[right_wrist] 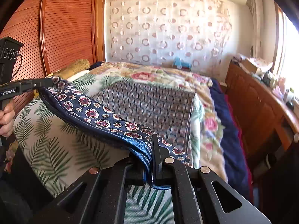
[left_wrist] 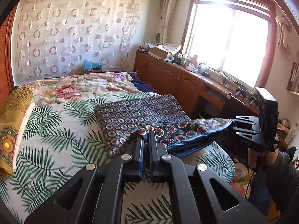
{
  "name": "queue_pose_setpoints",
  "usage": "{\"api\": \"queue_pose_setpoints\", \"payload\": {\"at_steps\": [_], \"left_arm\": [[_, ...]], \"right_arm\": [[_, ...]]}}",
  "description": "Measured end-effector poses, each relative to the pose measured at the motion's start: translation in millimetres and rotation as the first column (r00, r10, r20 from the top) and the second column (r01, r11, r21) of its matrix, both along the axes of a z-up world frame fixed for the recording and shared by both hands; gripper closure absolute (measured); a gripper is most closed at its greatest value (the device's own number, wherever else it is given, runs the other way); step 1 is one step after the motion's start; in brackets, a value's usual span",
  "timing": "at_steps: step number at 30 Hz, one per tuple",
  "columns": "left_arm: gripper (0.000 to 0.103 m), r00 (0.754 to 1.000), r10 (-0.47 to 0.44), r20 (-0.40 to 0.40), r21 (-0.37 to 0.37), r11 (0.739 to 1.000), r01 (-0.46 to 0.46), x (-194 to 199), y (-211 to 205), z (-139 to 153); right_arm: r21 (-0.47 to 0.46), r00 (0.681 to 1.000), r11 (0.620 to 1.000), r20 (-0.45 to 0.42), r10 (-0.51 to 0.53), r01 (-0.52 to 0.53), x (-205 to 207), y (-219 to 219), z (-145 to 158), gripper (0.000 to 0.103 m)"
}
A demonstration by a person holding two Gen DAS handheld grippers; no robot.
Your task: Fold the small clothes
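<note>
The navy medallion-print garment point(left_wrist: 179, 130) hangs stretched between your two grippers, lifted clear of the bed point(left_wrist: 56, 130). Its long axis runs from one gripper to the other: in the left wrist view, from the centre foreground out to the right edge; in the right wrist view, from lower centre up to the far left. The span sags slightly in the middle, print side up, with a shiny blue band along the lower edge.

Your left gripper point(left_wrist: 146, 136) has its jaws closed down on one end of the cloth, fabric bunched at the tips. Your right gripper point(right_wrist: 152, 145) is likewise clamped on the other end; the blue band folds down between its fingers and trails under the frame. So each claw holds an end, with the garment ahead of and between them.

Behind the garment, a second patterned cloth point(left_wrist: 134, 110) lies flat on the palm-leaf sheet point(left_wrist: 46, 149). A floral quilt point(left_wrist: 74, 89) sits further back. A wooden cabinet point(left_wrist: 168, 74) runs along the window side. Your hand point(right_wrist: 7, 115) shows on the left gripper's handle.
</note>
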State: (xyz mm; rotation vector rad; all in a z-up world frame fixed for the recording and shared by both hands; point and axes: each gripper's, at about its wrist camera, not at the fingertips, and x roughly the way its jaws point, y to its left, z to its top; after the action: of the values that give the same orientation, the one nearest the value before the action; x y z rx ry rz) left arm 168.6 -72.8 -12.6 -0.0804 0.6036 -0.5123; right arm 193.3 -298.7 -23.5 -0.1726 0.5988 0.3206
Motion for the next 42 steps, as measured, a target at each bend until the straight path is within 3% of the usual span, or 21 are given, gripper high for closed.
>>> {"api": "queue_pose_setpoints", "payload": {"at_steps": [8, 18, 20, 22, 23, 25, 38, 42], "left_arm": [[0.098, 0.998, 0.058, -0.015, 0.034, 0.998, -0.057, 57, 5, -3], [0.097, 0.995, 0.097, -0.039, 0.100, 0.991, -0.093, 124, 1, -17], [0.089, 0.996, 0.082, -0.048, 0.108, 0.991, -0.076, 131, -1, -20], [0.059, 0.996, 0.077, -0.048, 0.102, 0.992, -0.071, 134, 1, -23], [0.052, 0.996, 0.073, -0.044, 0.089, 0.994, -0.069, 133, 3, -23], [0.027, 0.997, 0.061, -0.043, 0.054, 0.997, -0.059, 133, 6, -24], [0.025, 0.994, 0.073, -0.086, 0.105, 0.992, -0.064, 136, 1, -37], [0.025, 0.992, 0.086, -0.095, 0.109, 0.991, -0.075, 135, 4, -39]], "right_arm": [[-0.032, 0.997, 0.999, 0.062, 0.037, -0.035, 64, 20, 8, 0.100], [-0.069, 0.998, 0.996, 0.025, 0.054, -0.052, 149, 33, -16, 0.100], [-0.066, 0.999, 0.997, 0.005, 0.049, -0.049, 158, 32, -22, 0.100], [-0.063, 0.999, 0.997, -0.011, 0.047, -0.048, 161, 30, -24, 0.100], [-0.065, 0.999, 0.997, -0.019, 0.046, -0.048, 162, 30, -27, 0.100], [-0.065, 0.998, 0.997, -0.034, 0.045, -0.047, 167, 34, -26, 0.100], [-0.082, 0.999, 0.997, -0.040, -0.016, 0.013, 202, 39, -13, 0.100], [-0.010, 0.995, 0.999, -0.091, -0.041, 0.040, 218, 34, -14, 0.100]]}}
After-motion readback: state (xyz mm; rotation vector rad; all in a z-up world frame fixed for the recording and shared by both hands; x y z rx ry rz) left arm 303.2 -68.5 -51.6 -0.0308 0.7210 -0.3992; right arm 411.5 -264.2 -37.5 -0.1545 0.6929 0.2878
